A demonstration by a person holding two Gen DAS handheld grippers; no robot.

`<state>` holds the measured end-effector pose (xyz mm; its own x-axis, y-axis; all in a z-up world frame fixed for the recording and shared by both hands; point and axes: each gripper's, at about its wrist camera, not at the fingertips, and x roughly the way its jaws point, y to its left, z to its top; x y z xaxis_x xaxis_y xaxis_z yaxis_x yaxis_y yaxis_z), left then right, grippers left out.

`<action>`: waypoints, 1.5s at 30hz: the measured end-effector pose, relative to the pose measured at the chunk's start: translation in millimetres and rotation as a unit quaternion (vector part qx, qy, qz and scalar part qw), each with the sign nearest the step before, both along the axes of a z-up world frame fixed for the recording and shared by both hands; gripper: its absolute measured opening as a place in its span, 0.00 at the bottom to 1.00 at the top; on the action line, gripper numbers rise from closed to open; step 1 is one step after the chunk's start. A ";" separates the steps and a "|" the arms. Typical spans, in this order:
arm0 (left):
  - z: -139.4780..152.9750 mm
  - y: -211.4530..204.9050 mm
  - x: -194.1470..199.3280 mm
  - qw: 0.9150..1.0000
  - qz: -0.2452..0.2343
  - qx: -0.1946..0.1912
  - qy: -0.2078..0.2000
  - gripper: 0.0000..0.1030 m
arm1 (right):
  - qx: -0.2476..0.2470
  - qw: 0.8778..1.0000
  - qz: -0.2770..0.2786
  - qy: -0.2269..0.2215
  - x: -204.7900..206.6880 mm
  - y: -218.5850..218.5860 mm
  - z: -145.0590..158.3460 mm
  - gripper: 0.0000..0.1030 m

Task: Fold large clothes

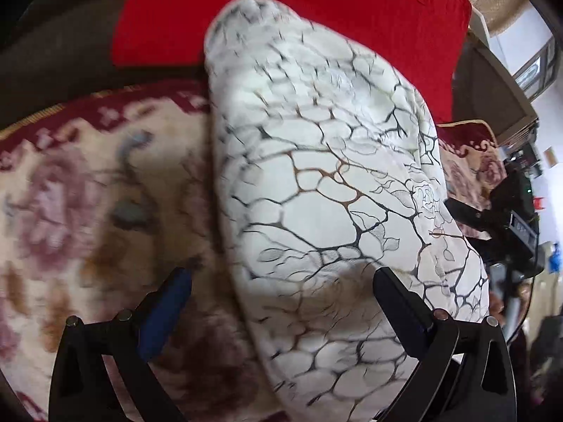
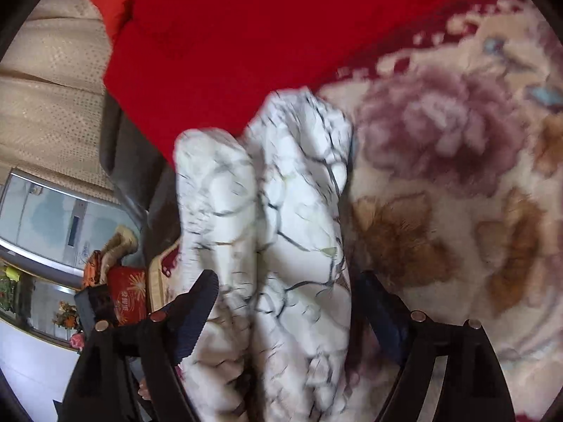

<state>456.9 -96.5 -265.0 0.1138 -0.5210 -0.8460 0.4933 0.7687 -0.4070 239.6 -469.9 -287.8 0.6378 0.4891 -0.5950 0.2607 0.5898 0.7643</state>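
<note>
A white garment (image 1: 316, 176) printed with black and brown veins lies folded into a thick long bundle on a floral plush blanket (image 1: 88, 193). My left gripper (image 1: 281, 288) is open above the bundle's near end, its left finger over the blanket and its right finger over the cloth. In the right wrist view the same garment (image 2: 281, 193) shows as two rolled folds running away from me. My right gripper (image 2: 288, 302) stands open astride them, and a gap shows at the right pad. One right gripper finger (image 1: 468, 212) reaches the bundle's far edge in the left wrist view.
A bright red cloth (image 1: 316, 7) (image 2: 246, 35) lies beyond the garment. The floral blanket (image 2: 440, 176) spreads to the right. Beige upholstery (image 2: 52, 105), a glass-fronted cabinet (image 2: 52, 218) and a red box (image 2: 126, 299) stand off the left edge.
</note>
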 end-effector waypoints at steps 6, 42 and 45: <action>-16.0 -11.3 -1.3 0.997 0.004 -0.066 0.034 1.00 | 0.024 0.997 0.050 -0.062 12.1 21.8 11.7 0.88; 82.0 35.8 -132.7 0.990 0.059 -0.026 -0.126 0.51 | 0.073 0.976 0.152 -0.139 44.4 139.0 61.6 0.49; 66.4 41.3 -134.6 0.990 0.082 -0.007 -0.111 0.51 | 0.062 0.978 0.158 -0.124 50.4 148.9 52.5 0.46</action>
